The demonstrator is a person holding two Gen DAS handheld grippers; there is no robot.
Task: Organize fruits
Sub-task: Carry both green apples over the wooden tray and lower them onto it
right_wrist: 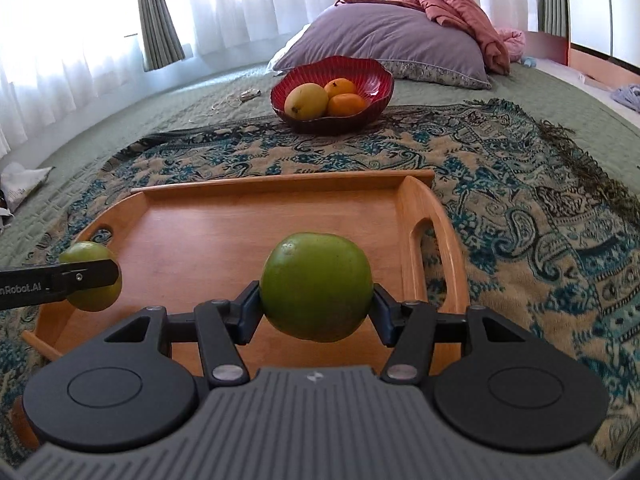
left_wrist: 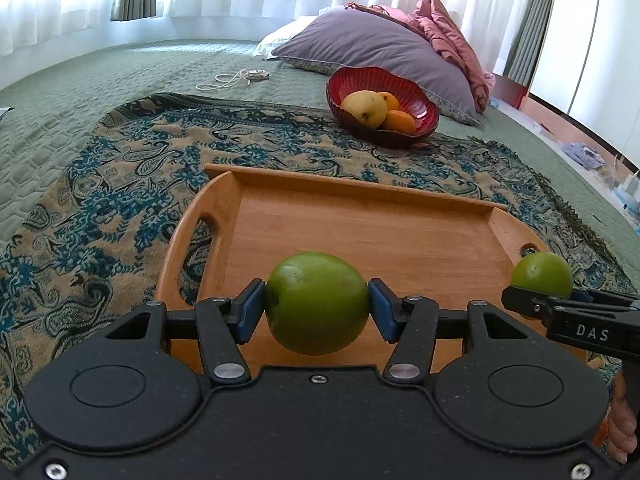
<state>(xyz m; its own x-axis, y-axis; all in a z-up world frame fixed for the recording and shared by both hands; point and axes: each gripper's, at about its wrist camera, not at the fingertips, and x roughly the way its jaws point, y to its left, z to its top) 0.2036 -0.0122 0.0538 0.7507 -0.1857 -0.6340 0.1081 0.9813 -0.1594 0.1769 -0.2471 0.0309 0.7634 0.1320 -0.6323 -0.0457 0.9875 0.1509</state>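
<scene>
My left gripper [left_wrist: 316, 308] is shut on a green apple [left_wrist: 316, 304] and holds it above the near part of a wooden tray [left_wrist: 360, 216]. My right gripper [right_wrist: 316, 304] is shut on a second green apple [right_wrist: 316, 284] above the same tray [right_wrist: 224, 236]. Each gripper and its apple shows in the other view: the right one at the left wrist view's right edge [left_wrist: 542, 276], the left one at the right wrist view's left edge [right_wrist: 92, 276]. A red bowl [left_wrist: 424, 120] beyond the tray holds a yellow mango [left_wrist: 366, 108] and two oranges [left_wrist: 398, 120]; it also shows in the right wrist view [right_wrist: 376, 80].
The tray and bowl rest on a patterned blue and tan throw [left_wrist: 120, 184] over a green quilted bedspread [left_wrist: 80, 80]. A purple pillow [left_wrist: 372, 44] and pink bedding [left_wrist: 452, 28] lie behind the bowl. A cord with a small object [left_wrist: 240, 77] lies on the bed.
</scene>
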